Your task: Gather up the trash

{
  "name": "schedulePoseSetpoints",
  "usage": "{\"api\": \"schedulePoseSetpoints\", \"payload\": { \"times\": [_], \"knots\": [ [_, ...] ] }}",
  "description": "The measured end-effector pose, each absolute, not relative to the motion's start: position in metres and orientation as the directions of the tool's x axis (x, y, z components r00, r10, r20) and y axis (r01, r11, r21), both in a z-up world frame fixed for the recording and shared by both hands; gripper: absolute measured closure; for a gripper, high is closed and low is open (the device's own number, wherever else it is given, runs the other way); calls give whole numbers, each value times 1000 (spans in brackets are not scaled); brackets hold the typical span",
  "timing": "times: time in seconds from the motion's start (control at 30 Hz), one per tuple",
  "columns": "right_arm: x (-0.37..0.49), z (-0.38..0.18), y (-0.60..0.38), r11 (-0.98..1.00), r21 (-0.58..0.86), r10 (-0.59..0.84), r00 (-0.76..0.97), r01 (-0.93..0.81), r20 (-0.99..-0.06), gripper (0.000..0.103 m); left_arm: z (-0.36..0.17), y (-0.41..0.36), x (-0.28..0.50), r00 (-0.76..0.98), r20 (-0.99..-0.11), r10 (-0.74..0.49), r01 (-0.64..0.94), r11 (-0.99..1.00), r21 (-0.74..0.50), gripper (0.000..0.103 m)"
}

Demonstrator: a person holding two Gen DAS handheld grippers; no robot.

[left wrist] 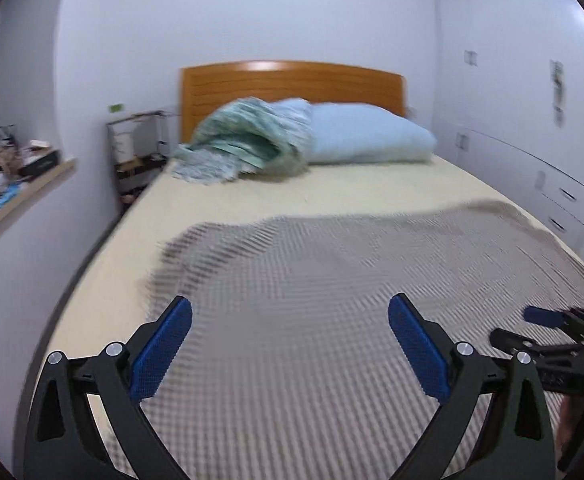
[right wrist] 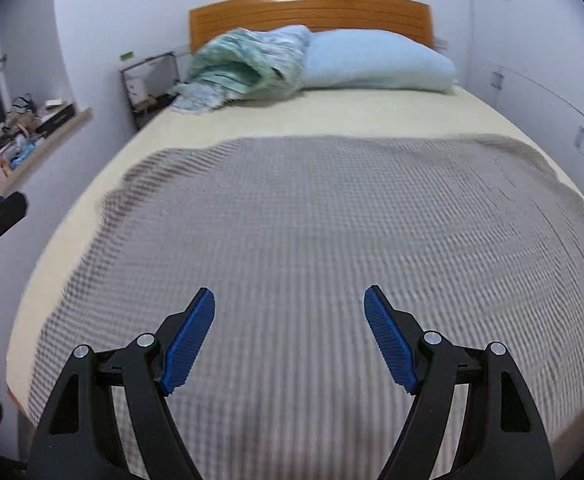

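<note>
At the far left of the left-wrist frame we saw a cluttered wooden ledge (left wrist: pixel 32 188) piled with boxes and small items, blurred too much to tell any one piece as trash; the same ledge (right wrist: pixel 52 128) sat at the left edge of the right-wrist frame. Just right of it, in the upper left, stood a dark metal-framed bedside stand (left wrist: pixel 138 148) against the white wall. The bed (left wrist: pixel 332 188) filled the middle of both views, its cream sheet bare toward the orange wooden headboard (left wrist: pixel 292 84). A crumpled green-and-white blanket (left wrist: pixel 244 144) lay below the headboard, touching a pale blue pillow (left wrist: pixel 368 136) to its right. A grey waffle-weave cover (left wrist: pixel 332 292) was spread across the lower half of the mattress, and we could make out no loose trash on it. At the bottom centre, our left gripper (left wrist: pixel 290 320) had its blue pads spread wide with nothing between them, above the grey cover. Our right gripper (right wrist: pixel 290 312) was likewise spread wide and empty. White cabinet drawers (left wrist: pixel 564 204) lined the right edge.
</note>
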State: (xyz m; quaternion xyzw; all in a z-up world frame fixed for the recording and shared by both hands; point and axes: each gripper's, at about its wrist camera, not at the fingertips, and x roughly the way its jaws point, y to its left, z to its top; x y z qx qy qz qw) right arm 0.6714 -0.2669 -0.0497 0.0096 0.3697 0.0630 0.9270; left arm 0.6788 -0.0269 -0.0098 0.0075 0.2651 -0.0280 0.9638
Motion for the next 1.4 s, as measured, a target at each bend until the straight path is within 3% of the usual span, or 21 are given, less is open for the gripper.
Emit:
{"api": "schedulePoseSetpoints", "payload": {
  "times": [0.3, 0.6, 1.33, 1.4],
  "knots": [
    [720, -39, -239, 994, 28, 105, 835, -107, -540, 29, -11, -4, 738, 929, -370, 0, 5, 1000, 14, 8],
    [726, -41, -236, 997, -11, 65, 921, -75, -383, 29, -23, 4, 748, 942, -334, -31, 31, 1000, -5, 8],
    [630, 15, -231, 994, -87, 35, 939, -68, -343, 29, 34, 5, 635, 970, -232, -79, 77, 997, -20, 8],
    [618, 18, -233, 994, -85, 30, 935, -64, -354, 24, 40, 3, 619, 969, -228, -90, 87, 996, -24, 8]
  ]
}}
